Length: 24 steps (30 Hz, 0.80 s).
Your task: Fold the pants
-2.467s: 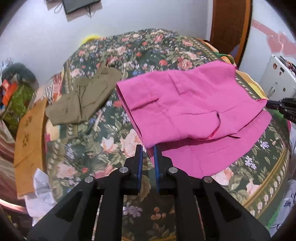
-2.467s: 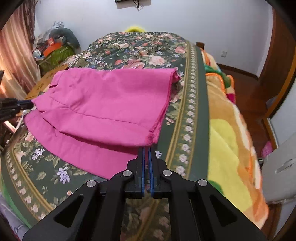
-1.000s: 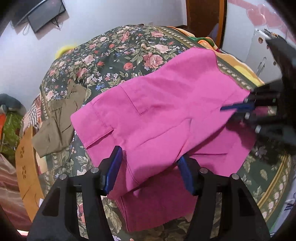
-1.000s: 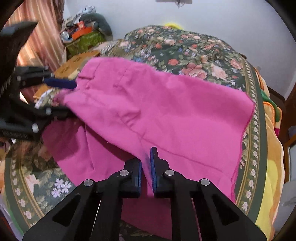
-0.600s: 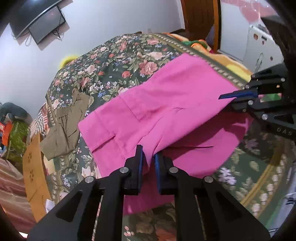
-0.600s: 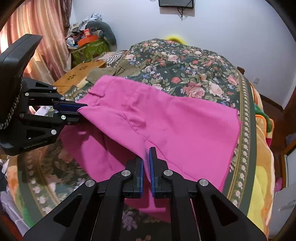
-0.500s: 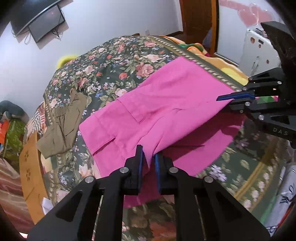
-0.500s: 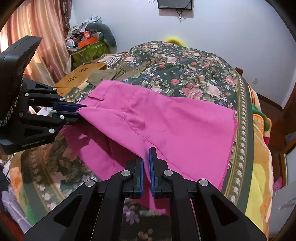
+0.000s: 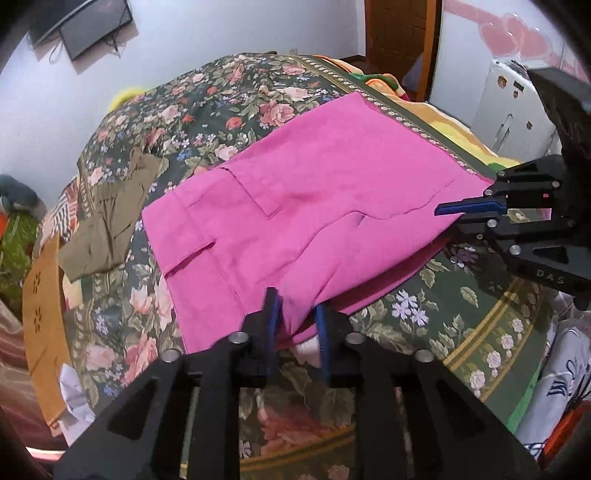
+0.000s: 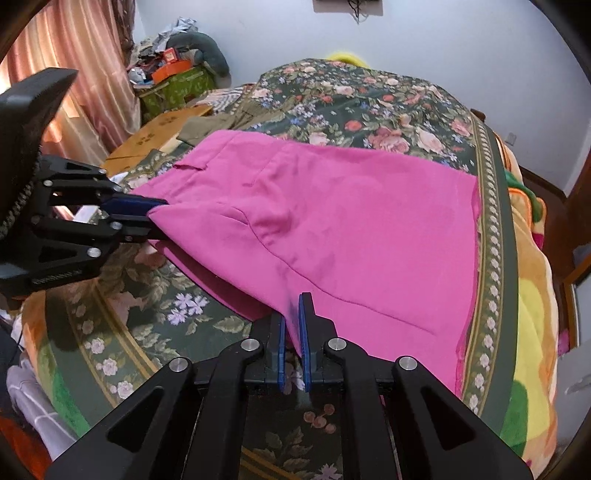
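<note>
While one pair of bright pink woven cotton pants lies folded across the near part of a bed covered by a dark green floral bedspread, two black two-finger grippers with blue pads meet its near edge. Seen from the left wrist, the left gripper has its fingers a little apart with a fold of pink cloth bunched between them; whether they still pinch it cannot be told, as the tips are blurred. Seen from the right wrist, the right gripper has its fingers nearly together, clenched on the pants' lower edge. Each gripper also shows side-on in the other's view, at the cloth's corner. One second garment, a crumpled olive-brown pair of shorts, lies well apart on the bed's left side. One orange-and-yellow blanket hangs beyond the bedspread's border. One dark wall-mounted screen is cut off at the frame's top; one heap of clutter beside one pink curtain is too small to identify.
</note>
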Each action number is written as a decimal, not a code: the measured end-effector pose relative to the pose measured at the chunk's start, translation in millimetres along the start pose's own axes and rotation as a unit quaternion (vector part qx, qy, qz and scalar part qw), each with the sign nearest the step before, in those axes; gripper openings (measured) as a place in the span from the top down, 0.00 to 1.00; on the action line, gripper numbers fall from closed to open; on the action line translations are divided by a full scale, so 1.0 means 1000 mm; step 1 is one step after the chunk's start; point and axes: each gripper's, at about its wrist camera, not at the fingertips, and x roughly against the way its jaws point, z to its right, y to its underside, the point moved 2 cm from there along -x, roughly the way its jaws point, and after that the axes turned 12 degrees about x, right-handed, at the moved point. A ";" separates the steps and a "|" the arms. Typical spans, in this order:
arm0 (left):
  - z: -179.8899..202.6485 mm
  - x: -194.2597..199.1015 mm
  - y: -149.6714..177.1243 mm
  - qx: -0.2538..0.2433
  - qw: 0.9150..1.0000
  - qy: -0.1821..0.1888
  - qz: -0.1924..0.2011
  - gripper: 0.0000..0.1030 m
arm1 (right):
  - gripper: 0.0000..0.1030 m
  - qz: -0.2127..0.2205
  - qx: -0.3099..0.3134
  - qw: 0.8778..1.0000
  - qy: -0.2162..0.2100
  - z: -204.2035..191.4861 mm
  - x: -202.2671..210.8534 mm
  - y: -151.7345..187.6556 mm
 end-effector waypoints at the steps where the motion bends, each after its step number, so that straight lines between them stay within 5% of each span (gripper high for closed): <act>1: -0.002 0.002 0.001 0.002 1.000 -0.003 0.002 0.62 | 0.89 -0.007 -0.001 1.000 0.005 0.000 0.000 0.001; 2: -0.006 0.007 0.003 0.006 1.000 -0.011 0.010 0.47 | 0.81 -0.013 -0.003 1.000 0.008 0.001 0.001 0.002; 4: -0.016 0.016 0.005 0.019 0.999 -0.021 0.026 0.35 | 0.59 -0.015 -0.010 1.000 0.011 0.004 0.005 0.005; 6: -0.031 0.026 0.008 0.041 0.998 -0.021 0.031 0.35 | 0.43 -0.003 -0.016 1.000 0.021 0.008 0.016 0.010; 15: -0.095 0.040 0.012 0.185 0.982 0.041 0.024 0.37 | 0.40 0.020 -0.064 0.996 0.060 0.041 0.048 0.025; 22: -0.082 0.012 0.013 0.202 0.976 0.081 -0.025 0.64 | 0.40 -0.002 -0.121 0.990 0.073 0.068 0.039 0.040; 24: -0.076 0.005 0.015 0.198 0.977 0.068 -0.030 0.68 | 0.40 -0.005 -0.129 0.989 0.071 0.071 0.036 0.045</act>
